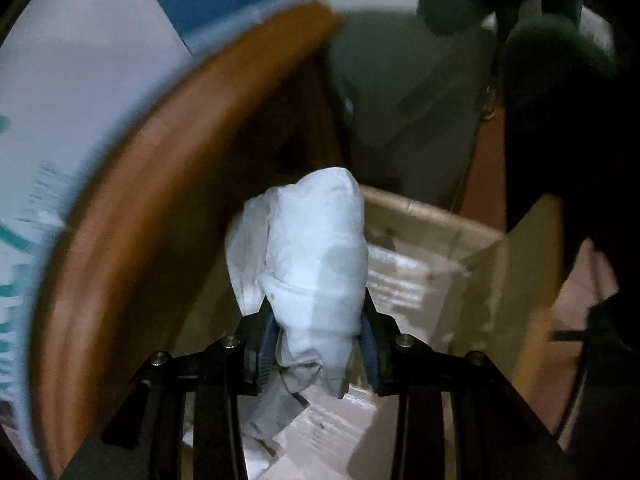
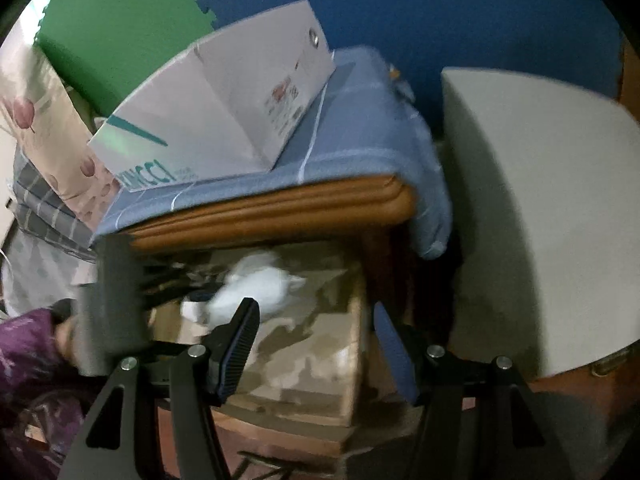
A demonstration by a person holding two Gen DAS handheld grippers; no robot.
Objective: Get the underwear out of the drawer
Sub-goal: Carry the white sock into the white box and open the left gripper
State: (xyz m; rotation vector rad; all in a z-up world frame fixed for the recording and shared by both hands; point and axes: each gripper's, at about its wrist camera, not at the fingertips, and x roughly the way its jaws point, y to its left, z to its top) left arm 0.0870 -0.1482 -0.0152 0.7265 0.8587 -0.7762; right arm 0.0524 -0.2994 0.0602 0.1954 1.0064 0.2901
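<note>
The left gripper (image 1: 316, 344) pinches the bunched white cotton underwear (image 1: 316, 264) above the paper-lined brown wooden drawer (image 1: 436, 216). The right gripper (image 2: 316, 340) has its jaws apart, holding nothing.

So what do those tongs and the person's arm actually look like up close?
The left tongs and right tongs match: black angular frames with silver bolts and ribbed dark-blue pads. The left tool's handle is grey. The person's sleeve is purple and patterned.
</note>
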